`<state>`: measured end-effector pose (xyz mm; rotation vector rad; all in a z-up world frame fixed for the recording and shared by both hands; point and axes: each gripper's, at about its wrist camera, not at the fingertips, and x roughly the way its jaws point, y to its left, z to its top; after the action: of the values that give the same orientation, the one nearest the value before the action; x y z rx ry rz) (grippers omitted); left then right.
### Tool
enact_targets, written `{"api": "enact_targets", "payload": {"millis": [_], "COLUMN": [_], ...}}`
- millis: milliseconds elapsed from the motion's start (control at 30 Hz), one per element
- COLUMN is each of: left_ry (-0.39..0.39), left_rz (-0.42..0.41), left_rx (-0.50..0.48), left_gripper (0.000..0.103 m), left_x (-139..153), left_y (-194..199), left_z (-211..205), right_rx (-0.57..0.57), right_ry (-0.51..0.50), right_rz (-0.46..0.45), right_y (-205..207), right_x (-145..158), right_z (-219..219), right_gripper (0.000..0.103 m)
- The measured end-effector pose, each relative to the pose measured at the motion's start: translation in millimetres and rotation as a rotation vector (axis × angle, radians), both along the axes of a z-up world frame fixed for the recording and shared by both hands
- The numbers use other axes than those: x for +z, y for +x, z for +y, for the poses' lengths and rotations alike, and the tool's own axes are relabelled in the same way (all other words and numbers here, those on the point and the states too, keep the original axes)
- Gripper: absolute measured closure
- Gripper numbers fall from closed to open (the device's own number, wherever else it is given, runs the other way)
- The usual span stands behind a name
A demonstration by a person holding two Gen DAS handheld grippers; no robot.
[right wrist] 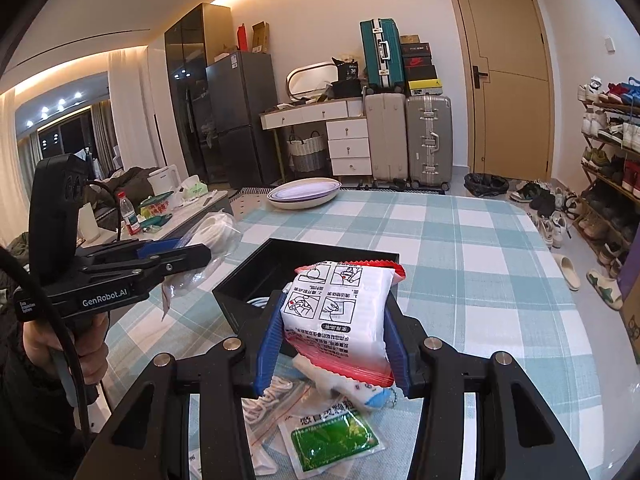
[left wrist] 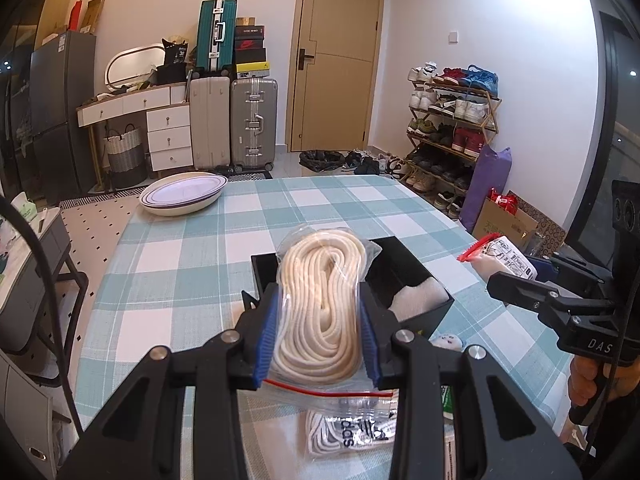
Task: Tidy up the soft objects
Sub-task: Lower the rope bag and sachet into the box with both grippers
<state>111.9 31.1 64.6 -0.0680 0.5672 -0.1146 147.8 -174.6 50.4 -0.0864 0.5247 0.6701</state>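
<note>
At my nine o'clock, far across the worktop (left wrist: 180, 264), I see a stack of oval plates (left wrist: 184, 197) near the back edge. My left gripper (left wrist: 319, 330) is clenched on the rope bag (left wrist: 320, 300), a clear zip bag of coiled cream rope held between the blue pads (left wrist: 267, 334) above the worktop, just short of the black box (left wrist: 404, 276) at twelve o'clock. Below that gripper, at six o'clock, lies a bag of white laces (left wrist: 348, 428).

Moving to my right, the right gripper (right wrist: 332, 344) is grasping the red-edged packet (right wrist: 340, 312), a white pouch with printed pictograms, lifted near the box's front wall (right wrist: 232, 304). Something white lies inside the box. Under that gripper, at six o'clock, a green sachet (right wrist: 332, 440) and other small packets lie on the checked cloth.
</note>
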Motion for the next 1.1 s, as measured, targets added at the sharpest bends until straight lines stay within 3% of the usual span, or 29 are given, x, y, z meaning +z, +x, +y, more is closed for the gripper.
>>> {"api": "enact_targets", "payload": {"millis": [500,1100], "left_ry": [0.0,0.037], "left_rz": [0.035,0.094], "left_rx": [-0.001,-0.013], "left_gripper": [0.068,0.068], "left_x": [-7,-36], "left_y": [40,79], "left_z": [-5,-20], "right_rx": [0.034,0.023], "right_ry": [-0.032,-0.139], "right_rz": [0.021,0.059], "right_y": [33,81], "right_x": [3,-33], "right_z": [30,58], "right_gripper": [0.056,0.056]}}
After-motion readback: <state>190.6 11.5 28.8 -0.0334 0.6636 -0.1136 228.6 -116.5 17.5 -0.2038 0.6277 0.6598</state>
